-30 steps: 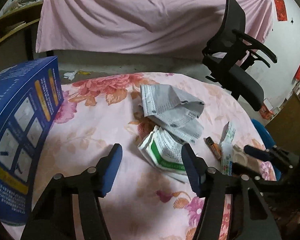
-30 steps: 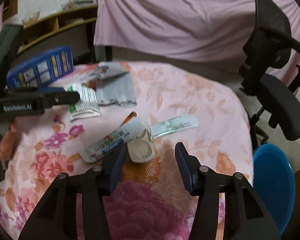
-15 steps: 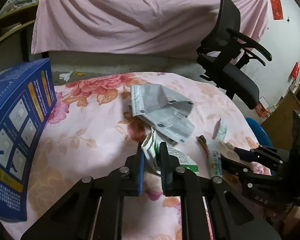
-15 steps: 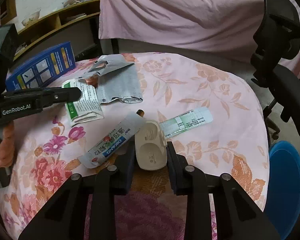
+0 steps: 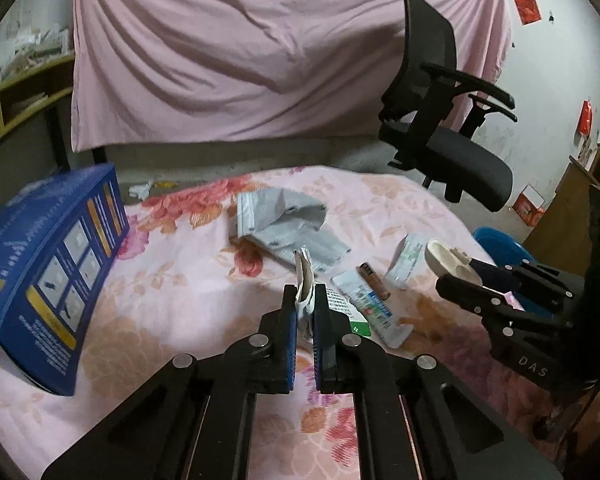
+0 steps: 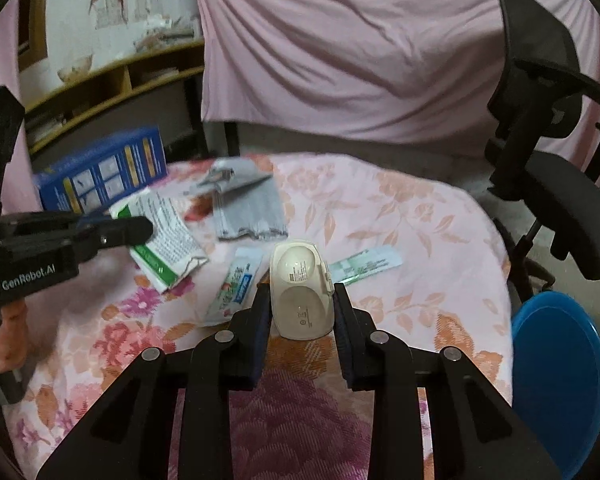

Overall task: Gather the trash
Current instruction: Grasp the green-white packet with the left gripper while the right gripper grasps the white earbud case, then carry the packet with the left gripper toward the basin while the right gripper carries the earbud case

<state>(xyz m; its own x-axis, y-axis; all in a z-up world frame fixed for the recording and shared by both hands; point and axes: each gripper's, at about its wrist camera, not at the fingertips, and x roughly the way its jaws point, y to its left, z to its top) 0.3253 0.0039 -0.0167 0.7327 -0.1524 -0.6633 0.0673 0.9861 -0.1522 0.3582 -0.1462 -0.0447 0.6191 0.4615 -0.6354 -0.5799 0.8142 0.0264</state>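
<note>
Both grippers have just closed: left gripper [image 5: 304, 300] pinches the green-white wrapper [image 5: 305, 280], right gripper [image 6: 302, 300] clamps the cream case [image 6: 302, 292]; both pieces are ready to lift.

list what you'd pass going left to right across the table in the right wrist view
left gripper → green-and-white paper packet held in it → grey wrapper → cream plastic case held in the right gripper → pale green strip packet → blue bin just past the table's edge
</note>
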